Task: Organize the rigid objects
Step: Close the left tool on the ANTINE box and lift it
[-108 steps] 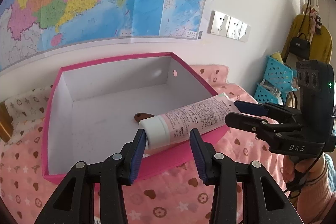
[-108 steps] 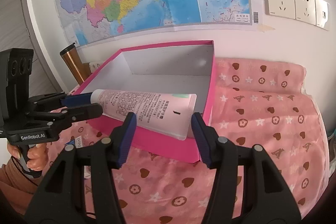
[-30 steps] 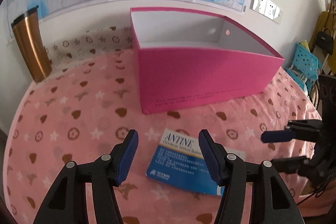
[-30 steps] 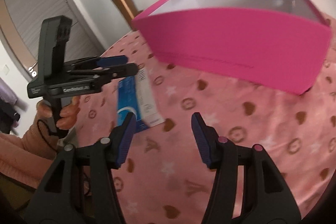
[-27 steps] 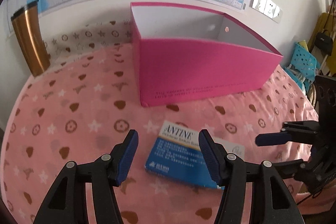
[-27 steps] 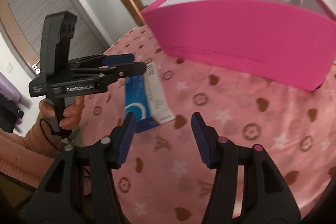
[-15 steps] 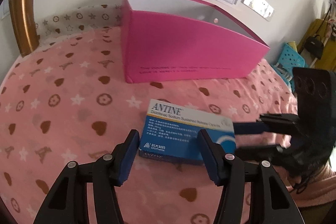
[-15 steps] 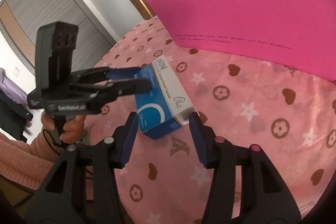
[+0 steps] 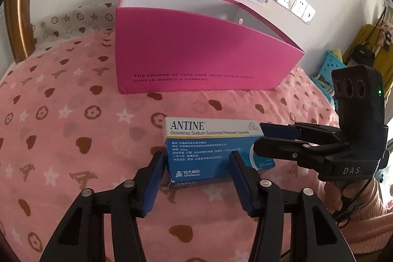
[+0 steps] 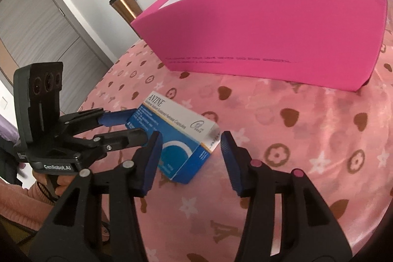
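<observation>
The carton (image 9: 211, 146) lies on the pink cloth (image 9: 61, 129) before the pink box (image 9: 196, 60). The left gripper (image 9: 196, 178) and right gripper (image 10: 189, 158) flank opposite ends, jaws spread, not clamping.

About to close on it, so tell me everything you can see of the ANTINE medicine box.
The ANTINE box is a rectangular cardboard carton, white band on top with black lettering, blue below with white print and a white arc. It looks closed and undamaged, lying flat on the pink patterned cloth in front of the pink storage box. The left gripper and right gripper each straddle one end, both open; contact is unclear.
</observation>
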The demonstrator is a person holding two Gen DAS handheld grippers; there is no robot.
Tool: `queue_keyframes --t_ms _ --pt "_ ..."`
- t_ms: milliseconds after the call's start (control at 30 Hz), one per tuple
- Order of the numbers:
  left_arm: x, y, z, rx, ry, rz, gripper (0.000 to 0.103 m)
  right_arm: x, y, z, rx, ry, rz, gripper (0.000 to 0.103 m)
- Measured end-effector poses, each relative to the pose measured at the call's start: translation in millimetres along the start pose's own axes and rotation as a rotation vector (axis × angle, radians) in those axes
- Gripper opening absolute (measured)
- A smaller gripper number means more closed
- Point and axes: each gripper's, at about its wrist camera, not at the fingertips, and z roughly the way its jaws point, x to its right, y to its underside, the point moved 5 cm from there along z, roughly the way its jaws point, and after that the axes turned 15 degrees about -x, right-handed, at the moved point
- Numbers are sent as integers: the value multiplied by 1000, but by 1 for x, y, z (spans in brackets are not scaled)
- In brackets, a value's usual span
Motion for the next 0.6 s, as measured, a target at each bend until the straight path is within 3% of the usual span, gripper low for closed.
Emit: queue_keyframes --t_ms 600 --pt "5 2 1 -1 -24 7 49 0 7 3 -8 -15 7 50"
